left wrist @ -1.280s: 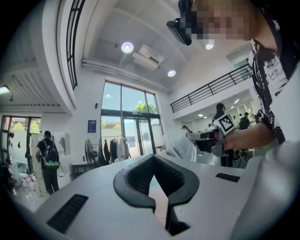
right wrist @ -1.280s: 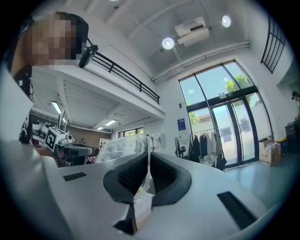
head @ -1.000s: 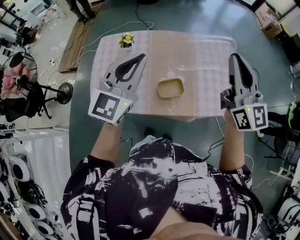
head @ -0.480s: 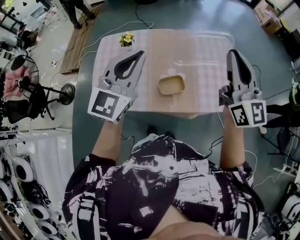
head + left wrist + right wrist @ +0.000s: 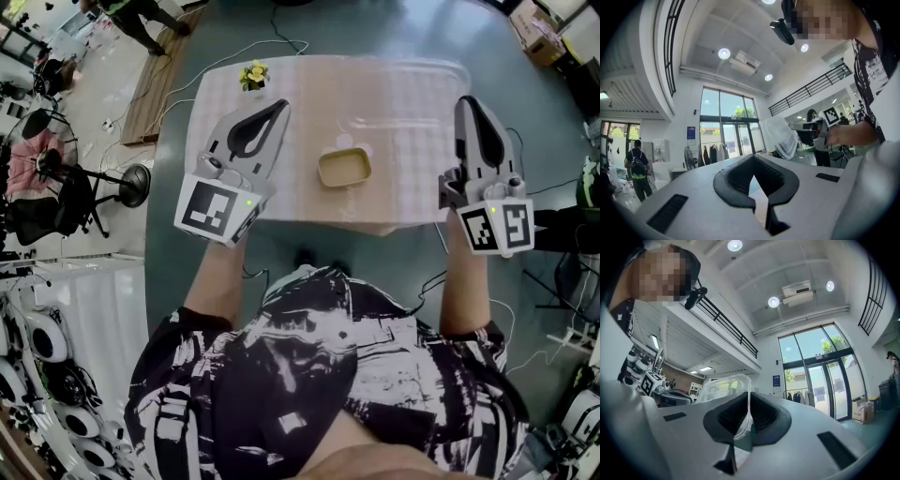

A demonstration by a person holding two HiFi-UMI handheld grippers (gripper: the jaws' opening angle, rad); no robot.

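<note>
R gripper [image 5: 748, 397] clenched on rim of clear lid [image 5: 721, 386], held up over table's R side | L gripper [image 5: 752, 160] closed, empty | risk: thin-edge pinch, lid prob. twists/slips out if jolted | tan tub [image 5: 343, 169] mid pink-check table [image 5: 300, 103], flowers [image 5: 252, 75] far corner | tall hall, glass doors [image 5: 824, 380], grey floor [image 5: 375, 23]

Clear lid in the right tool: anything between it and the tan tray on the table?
Nothing visible. The right tool clamps the clear lid; the tan tray sits alone mid-table with only bare tablecloth around it. The flowers are at the far left corner, the left tool off to the left.
</note>
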